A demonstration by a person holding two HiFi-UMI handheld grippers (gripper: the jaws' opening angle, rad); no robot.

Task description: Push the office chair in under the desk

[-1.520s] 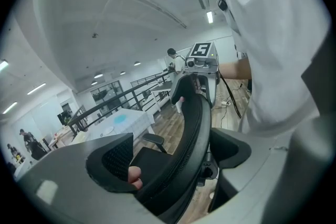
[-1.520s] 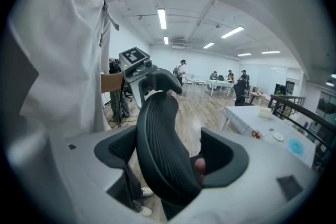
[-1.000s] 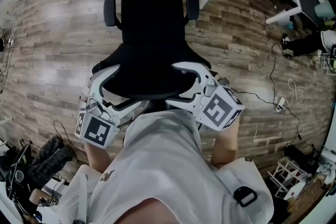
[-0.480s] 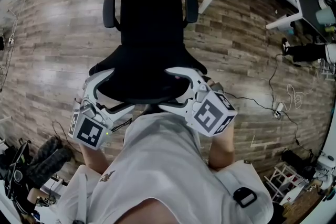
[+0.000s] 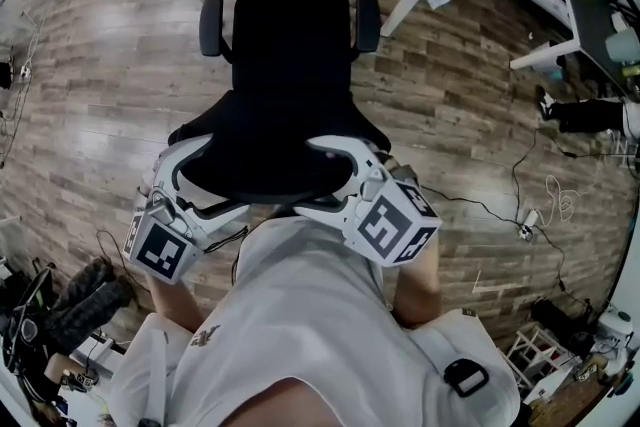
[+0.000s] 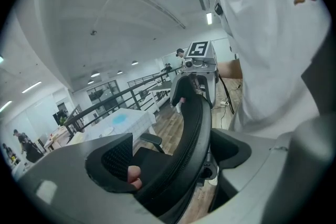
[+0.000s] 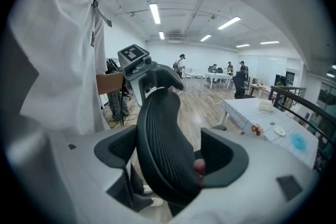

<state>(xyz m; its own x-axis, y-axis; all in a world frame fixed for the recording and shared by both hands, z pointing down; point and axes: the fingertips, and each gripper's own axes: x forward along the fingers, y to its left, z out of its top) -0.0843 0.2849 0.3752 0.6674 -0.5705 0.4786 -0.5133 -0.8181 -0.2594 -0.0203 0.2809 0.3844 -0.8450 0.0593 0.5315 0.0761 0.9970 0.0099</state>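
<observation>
Wood-plank floor [image 5: 90, 115] with a white power strip [image 5: 524, 223] lying on it. A thin black cable [image 5: 468, 203] runs left from the strip, and a loose coil of pale cord [image 5: 562, 180] lies just up and right of it. Well above the strip stands a second table [image 5: 545, 40] with white legs. Far to the strip's left lie dark bags [image 5: 85, 300], and below it to the right stands a small white rack [image 5: 535, 355].
</observation>
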